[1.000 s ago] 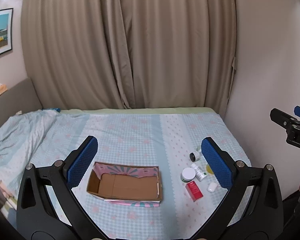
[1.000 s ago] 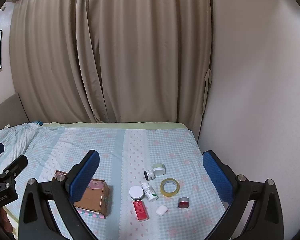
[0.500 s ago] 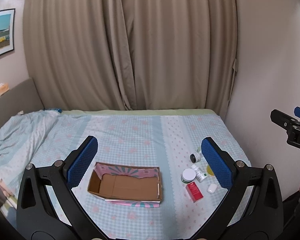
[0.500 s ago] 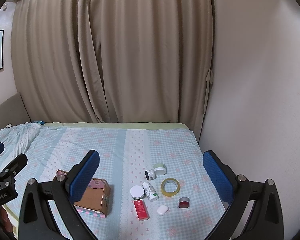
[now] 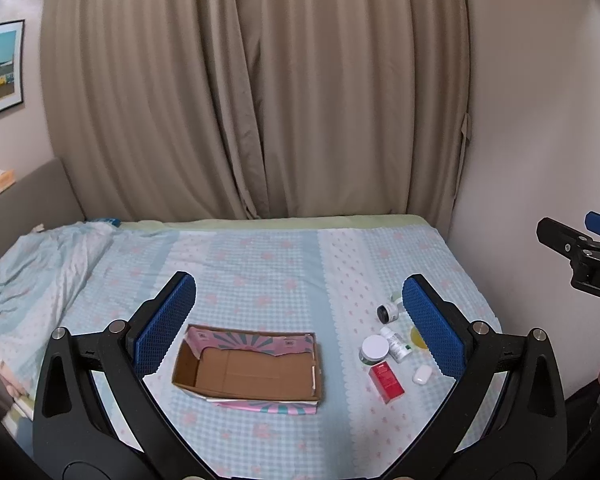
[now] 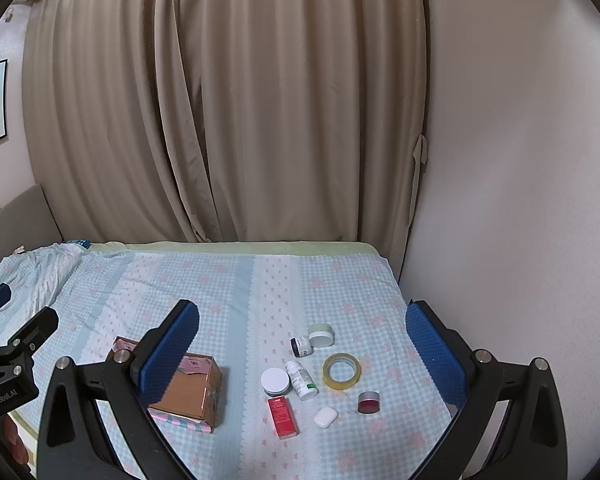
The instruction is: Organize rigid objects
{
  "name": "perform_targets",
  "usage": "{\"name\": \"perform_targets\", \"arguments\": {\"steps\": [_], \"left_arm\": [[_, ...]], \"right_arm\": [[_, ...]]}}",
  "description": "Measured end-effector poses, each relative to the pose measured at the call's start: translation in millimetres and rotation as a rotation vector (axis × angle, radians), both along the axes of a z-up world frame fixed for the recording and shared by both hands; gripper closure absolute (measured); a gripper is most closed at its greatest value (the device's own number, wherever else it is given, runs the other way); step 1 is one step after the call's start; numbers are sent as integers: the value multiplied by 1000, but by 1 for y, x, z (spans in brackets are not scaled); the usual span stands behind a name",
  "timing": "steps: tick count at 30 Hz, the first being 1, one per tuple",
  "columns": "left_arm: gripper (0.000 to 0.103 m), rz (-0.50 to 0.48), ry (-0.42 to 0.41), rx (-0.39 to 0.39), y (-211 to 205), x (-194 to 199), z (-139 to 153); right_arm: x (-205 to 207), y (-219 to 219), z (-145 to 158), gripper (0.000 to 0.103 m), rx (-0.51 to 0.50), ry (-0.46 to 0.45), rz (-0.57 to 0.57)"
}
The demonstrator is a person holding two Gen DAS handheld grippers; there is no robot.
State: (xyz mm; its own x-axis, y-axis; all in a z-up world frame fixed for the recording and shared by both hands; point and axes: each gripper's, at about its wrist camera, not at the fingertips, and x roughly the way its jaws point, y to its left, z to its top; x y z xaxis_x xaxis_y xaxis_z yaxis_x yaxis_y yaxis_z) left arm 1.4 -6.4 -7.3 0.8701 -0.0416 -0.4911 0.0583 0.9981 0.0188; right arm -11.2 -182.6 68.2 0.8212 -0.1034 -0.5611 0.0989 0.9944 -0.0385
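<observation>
left gripper [image 5: 300, 320]: hovering above the bed, jaws spread wide, gripping nothing; cardboard box [image 5: 250, 368] sitting directly ahead and below, between its fingers in view.
right gripper [image 6: 302, 346]: also hanging over the bed, jaws wide apart, carrying nothing; the item cluster is lying straight ahead and below it.
box state: lying open-top on the bedsheet, looking empty, long axis running left-right across the left wrist view.
items: all sitting loose on the sheet to the right of the box, well apart from it: white-lid jar [image 6: 275, 382], small white bottle [image 6: 302, 380] lying on its side, red carton [image 6: 283, 417], white earbud-style case [image 6: 325, 417], tape roll [image 6: 341, 371], red-lid jar [image 6: 369, 402], dark small jar [image 6: 302, 347], pale green jar [image 6: 321, 335].
key relation: cluster is sitting under the right gripper, box under the left; judging the right hand is nearer for picks, then carrying leftward to the box.
long axes: red carton and bottle are both pointing roughly away from the camera, so the jaws are already spanning their short sides.
progress: judging nothing sorted yet.
surface: bed [image 5: 260, 264] with soft checked blue sheet; items may be tipping or sinking under a push.
room: beige curtain [image 6: 228, 100] behind, plain wall on the right, crumpled duvet [image 5: 32, 268] at the left end.
</observation>
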Motion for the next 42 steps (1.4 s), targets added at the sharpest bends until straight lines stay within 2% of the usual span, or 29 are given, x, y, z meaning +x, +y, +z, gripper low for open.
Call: {"name": "perform_targets", "arguments": {"steps": [6,15,20,27,31,36,42], "left_arm": [[0,-6,19,-7,-4,7,-4],[0,-10,102,-26,-30,33,-24],[0,-12,155,-45,-55,56,-56],[0,-67,279,-40,-91,93,-137],[0,-137,388,-11,-115,128,-205],[0,-201,481,35,-139,171,-294],[0,-225,562,76,-156,210,-388]], "right_arm": [[0,-4,-2,0,8,12,2],[15,-30,-10,0,23,45,0],[29,-57,-29,0,22,75,-2],[60,-96,-102,0,11,167,42],[80,-113,-153,0,19,228,51],[106,-127,-227,0,18,326,54],[134,-138,-318,0,29,428,47]]}}
